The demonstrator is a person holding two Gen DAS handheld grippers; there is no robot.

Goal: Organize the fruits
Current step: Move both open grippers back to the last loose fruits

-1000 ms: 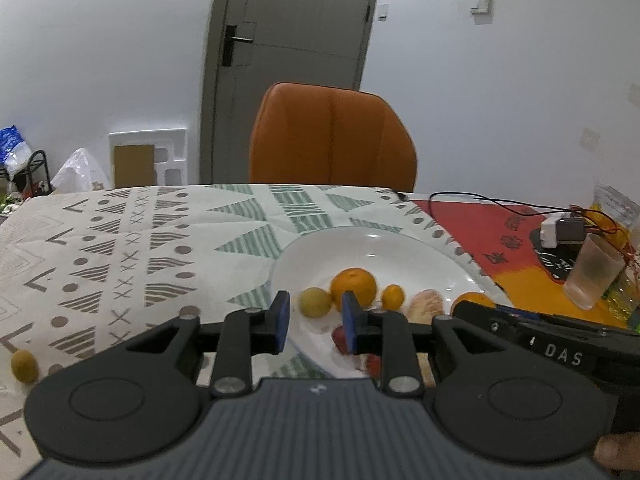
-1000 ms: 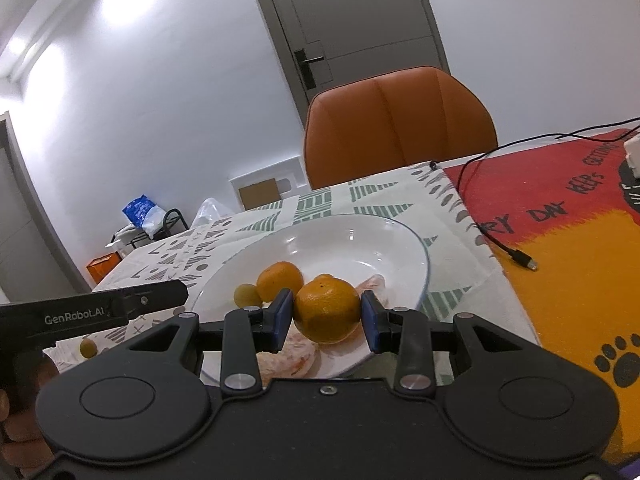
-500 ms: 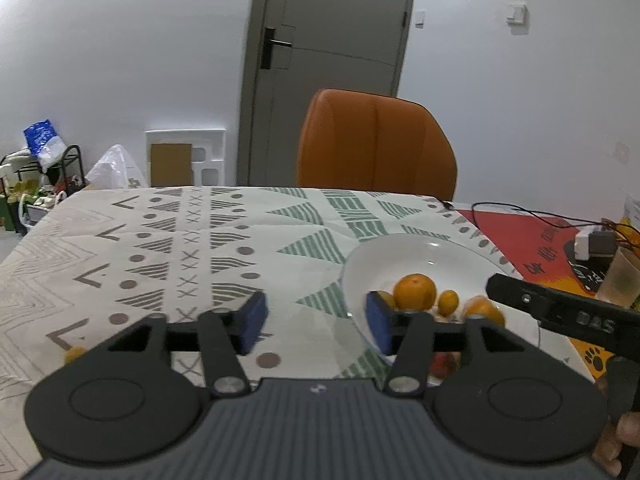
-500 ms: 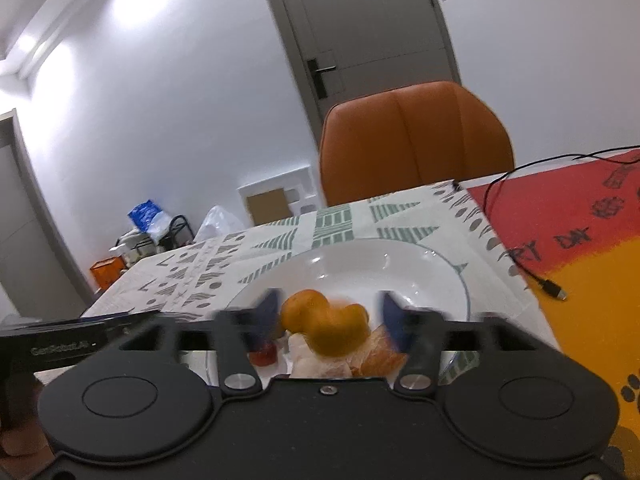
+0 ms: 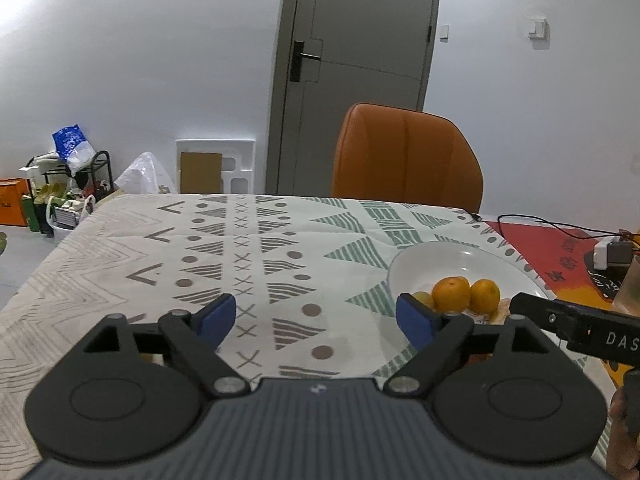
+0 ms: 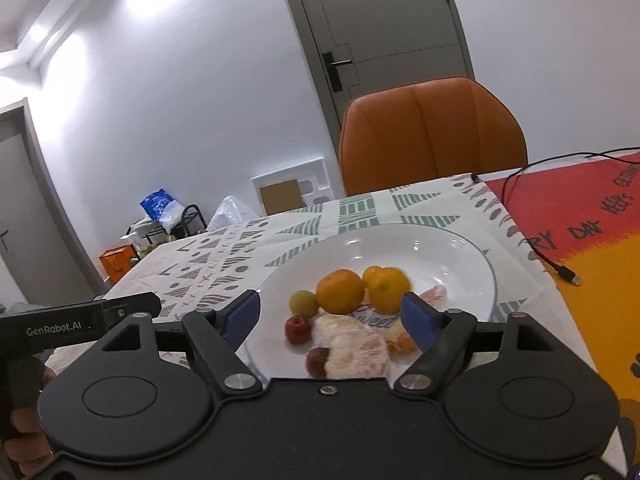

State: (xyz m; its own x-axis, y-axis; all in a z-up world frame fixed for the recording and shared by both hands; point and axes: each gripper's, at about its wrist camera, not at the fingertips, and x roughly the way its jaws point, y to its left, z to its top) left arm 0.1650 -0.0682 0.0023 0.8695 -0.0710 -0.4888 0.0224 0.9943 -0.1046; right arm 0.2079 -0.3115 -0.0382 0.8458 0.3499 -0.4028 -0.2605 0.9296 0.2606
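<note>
White walls, a grey door and an orange chair (image 5: pixel 406 156) stand behind the counter (image 5: pixel 248 248), which wears a soft patterned cloth of triangles, dots and crosses, with a red and yellow mat (image 6: pixel 592 224) at 3 o'clock.

Fruit sits in a glossy white plate (image 6: pixel 448 248) with a thin blue rim. Two mandarins (image 6: pixel 341 291) lie side by side near its middle, touching or nearly so; a small yellow-green fruit (image 6: pixel 303 302) is at their 9 o'clock, two small red fruits (image 6: pixel 297 329) lie toward 7 o'clock, and a peeled citrus (image 6: pixel 352 350), pale and pithy, lies at 6 o'clock.

Both tools carry nothing. The left hand-held gripper (image 5: pixel 318 318) hangs over bare cloth with its blue pads spread wide, the plate at its 2 o'clock. The right hand-held gripper (image 6: pixel 332 316) is likewise spread wide, over the plate's near edge.

The mandarins look light, round and firm with dimpled skin, likely to roll; a hold across the widest girth should suit. The peeled citrus seems soft and easily crushed, so gentle pressure on its flanks. The small fruits look smooth and probably slippery.
</note>
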